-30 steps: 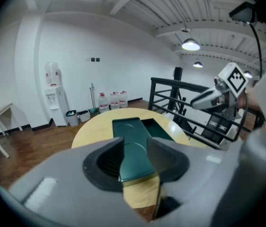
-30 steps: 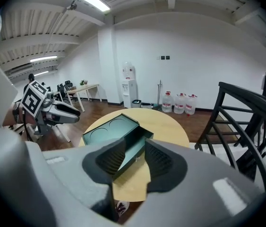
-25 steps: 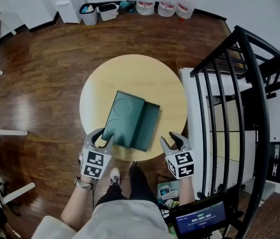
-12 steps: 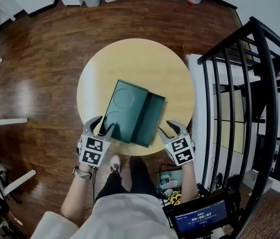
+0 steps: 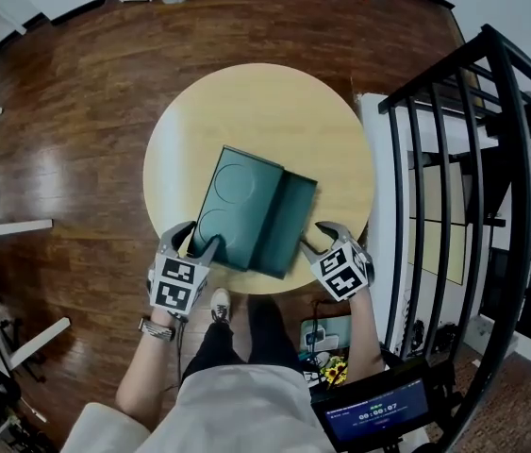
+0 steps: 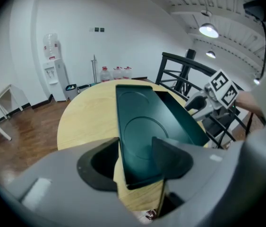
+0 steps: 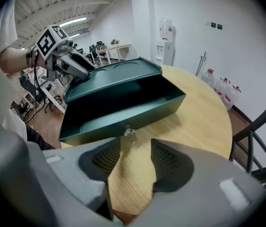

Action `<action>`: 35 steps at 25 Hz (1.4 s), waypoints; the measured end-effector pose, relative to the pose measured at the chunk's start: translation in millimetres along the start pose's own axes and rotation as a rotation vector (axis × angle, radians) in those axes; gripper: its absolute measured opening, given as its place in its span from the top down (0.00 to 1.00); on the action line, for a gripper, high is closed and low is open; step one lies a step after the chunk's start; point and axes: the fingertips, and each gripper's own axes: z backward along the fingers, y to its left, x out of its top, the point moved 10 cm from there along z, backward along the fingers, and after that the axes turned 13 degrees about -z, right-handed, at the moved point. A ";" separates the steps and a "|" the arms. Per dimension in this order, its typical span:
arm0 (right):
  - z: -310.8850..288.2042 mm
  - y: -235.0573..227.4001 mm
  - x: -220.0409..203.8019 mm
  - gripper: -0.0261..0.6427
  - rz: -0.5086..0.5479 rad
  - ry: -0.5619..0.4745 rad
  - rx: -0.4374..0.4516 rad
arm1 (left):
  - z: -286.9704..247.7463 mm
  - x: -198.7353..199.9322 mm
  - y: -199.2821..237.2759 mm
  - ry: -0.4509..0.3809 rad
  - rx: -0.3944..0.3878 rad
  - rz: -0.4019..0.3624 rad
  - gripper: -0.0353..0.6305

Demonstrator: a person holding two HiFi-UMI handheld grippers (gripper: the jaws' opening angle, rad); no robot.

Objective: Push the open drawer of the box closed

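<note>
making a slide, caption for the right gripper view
Right claw, jaws opening with nothing between them, faces the knob of the open drawer of the green box on the round table.

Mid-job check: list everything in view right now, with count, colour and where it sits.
table: one, light wood, round, centre of the head view
box: one, dark green, on the table's near half
drawer: one, dark green, open, on the box's side toward the right tongs
knob: one, clear, on the drawer front
water bottles: three, clear, by the far wall
water dispenser: one, white, far wall
railing: one, black, right of the table
left tongs: one, grey, opening, box's near corner between the jaws
right tongs: one, grey, opening, empty, facing the knob
</note>
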 end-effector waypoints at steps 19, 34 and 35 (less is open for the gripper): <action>-7.7 6.8 7.4 0.82 0.093 0.032 0.016 | 0.5 0.3 -4.7 -0.011 0.014 -0.005 0.59; -8.5 8.2 7.2 0.85 0.061 0.012 0.014 | 1.3 -0.2 -4.1 -0.014 0.027 -0.012 0.59; -8.3 8.3 7.0 0.85 0.057 0.010 0.013 | 1.4 -0.1 -4.2 -0.015 0.026 -0.012 0.59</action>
